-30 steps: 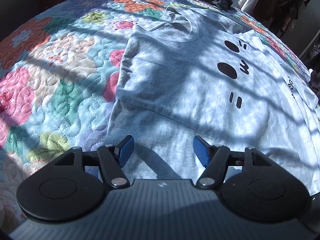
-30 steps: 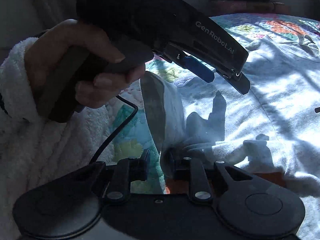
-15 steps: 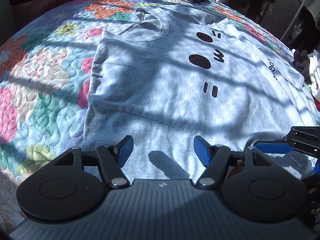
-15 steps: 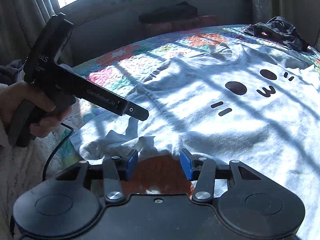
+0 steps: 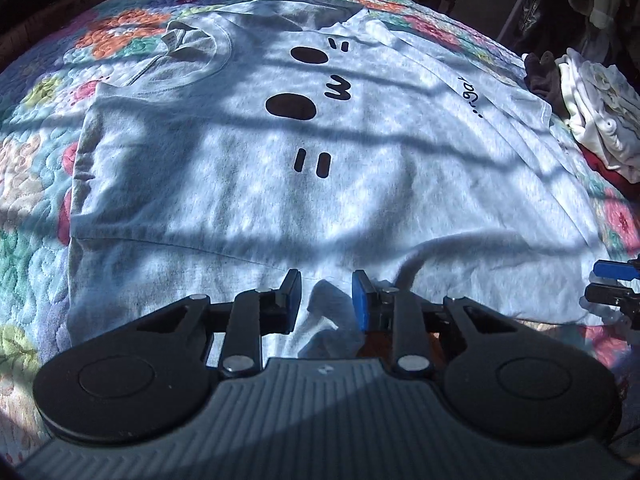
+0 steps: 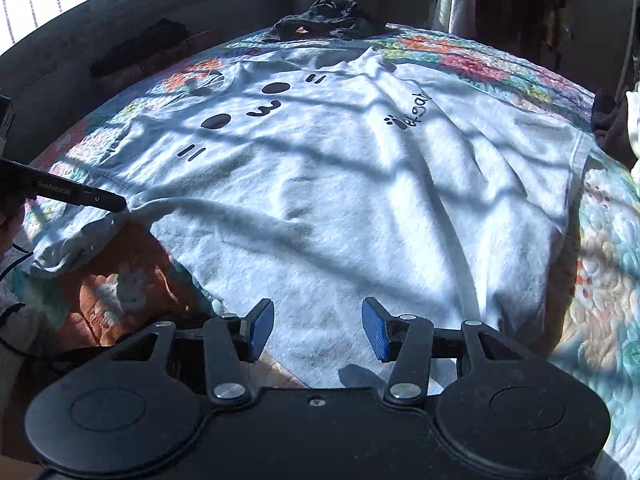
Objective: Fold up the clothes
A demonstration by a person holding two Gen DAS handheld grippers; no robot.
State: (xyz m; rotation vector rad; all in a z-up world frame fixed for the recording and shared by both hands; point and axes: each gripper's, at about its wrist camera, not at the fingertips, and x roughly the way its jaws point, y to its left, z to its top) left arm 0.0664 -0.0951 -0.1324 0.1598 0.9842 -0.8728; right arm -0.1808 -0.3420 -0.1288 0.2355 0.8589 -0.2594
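Observation:
A pale grey T-shirt [image 5: 240, 200] with a black cartoon face lies spread front-up on the floral quilt [image 5: 36, 184], collar at the far left. My left gripper [image 5: 327, 294] sits at the shirt's near hem. Its jaws are closing, and a raised fold of hem cloth is pinched between the blue pads. In the right wrist view, the left gripper [image 6: 116, 202] tugs a ridge of the T-shirt [image 6: 360, 200] up at the left edge. My right gripper [image 6: 318, 330] hovers open over the near hem further right, nothing between its fingers. The right gripper [image 5: 612, 280] also shows at the left wrist view's right edge.
A dark garment [image 6: 324, 20] lies crumpled at the far end of the bed. A pile of white and dark clothes [image 5: 592, 112] sits at the right edge. A hand [image 6: 8, 216] and a cable show at far left. Bare quilt [image 6: 600, 280] borders the shirt on the right.
The right gripper let go of the shirt edge, opened and swung right along the hem. The left gripper shifted right and its jaws narrowed onto a fold of hem.

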